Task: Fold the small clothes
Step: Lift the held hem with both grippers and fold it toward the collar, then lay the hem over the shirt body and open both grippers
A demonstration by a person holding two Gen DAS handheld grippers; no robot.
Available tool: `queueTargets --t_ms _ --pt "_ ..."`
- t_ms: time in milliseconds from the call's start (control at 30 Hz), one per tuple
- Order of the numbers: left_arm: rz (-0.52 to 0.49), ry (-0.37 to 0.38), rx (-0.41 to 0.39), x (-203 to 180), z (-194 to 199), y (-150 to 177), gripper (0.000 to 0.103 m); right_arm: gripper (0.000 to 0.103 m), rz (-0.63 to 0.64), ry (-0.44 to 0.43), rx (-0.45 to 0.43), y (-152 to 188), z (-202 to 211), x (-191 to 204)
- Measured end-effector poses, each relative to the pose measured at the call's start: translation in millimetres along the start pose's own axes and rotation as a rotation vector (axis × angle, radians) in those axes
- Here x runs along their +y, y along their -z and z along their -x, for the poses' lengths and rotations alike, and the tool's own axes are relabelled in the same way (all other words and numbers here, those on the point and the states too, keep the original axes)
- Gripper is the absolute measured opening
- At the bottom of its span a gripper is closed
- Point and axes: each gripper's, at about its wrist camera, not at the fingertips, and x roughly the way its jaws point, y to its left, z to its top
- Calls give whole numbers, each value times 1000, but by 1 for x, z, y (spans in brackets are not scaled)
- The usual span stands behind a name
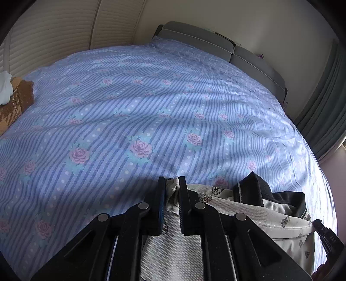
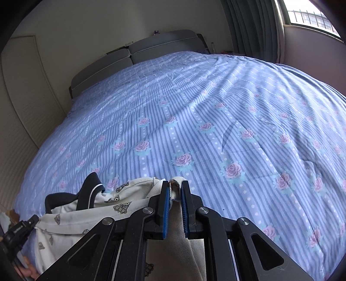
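Note:
A small cream shirt [image 1: 248, 214] with little cartoon prints and a dark navy collar [image 1: 253, 190] hangs between both grippers above the bed. My left gripper [image 1: 172, 183] is shut on one top corner of the shirt. My right gripper [image 2: 175, 187] is shut on the other top corner; the shirt [image 2: 71, 218] stretches off to its left, navy collar [image 2: 90, 190] sticking up. Each view shows the other gripper's tip at the edge: the right one in the left wrist view [image 1: 326, 235], the left one in the right wrist view [image 2: 19, 229].
The bed [image 1: 151, 108] has a blue striped cover with pink roses. A grey headboard [image 2: 151, 49] stands at the far end. A brown patterned cloth with a white item [image 1: 13, 101] lies at the bed's left edge. Louvred closet doors [image 1: 64, 32] on the left, curtains and window [image 2: 302, 15] on the right.

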Motion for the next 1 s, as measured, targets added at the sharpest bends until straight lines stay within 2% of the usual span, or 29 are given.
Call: queueTargets --t_ms 67,100,167,200,233,333,400,533,600,700,867,1000 --pt "-18 -11 -8 -2 4 1 20 14 7 9 -1 2 0 0" --pt "-31 -14 -10 -3 7 1 22 21 5 12 -6 2 2 0" --pt "-51 -19 -22 -4 18 3 36 35 6 28 -10 2 7 1" --pt "-58 -15 -36 -4 25 5 38 40 6 31 -17 3 11 1" --pt "-62 -13 -50 -4 33 7 41 41 6 30 -29 3 17 1" --pt "-65 24 -51 -10 53 19 45 42 42 18 -76 8 39 9" --pt "-97 42 -41 -20 60 29 45 42 87 -27 -92 15 49 21" --pt "-179 93 16 -44 54 45 45 42 196 -138 -30 29 48 55" --pt "-205 111 58 -52 45 49 45 42 242 -165 -2 36 43 70" --pt "-235 93 102 -57 32 50 45 42 305 -160 44 46 31 84" --pt "-284 65 120 -58 21 45 46 42 387 -94 127 60 12 90" --pt "-279 56 120 -56 12 35 46 42 408 -67 127 63 5 91"
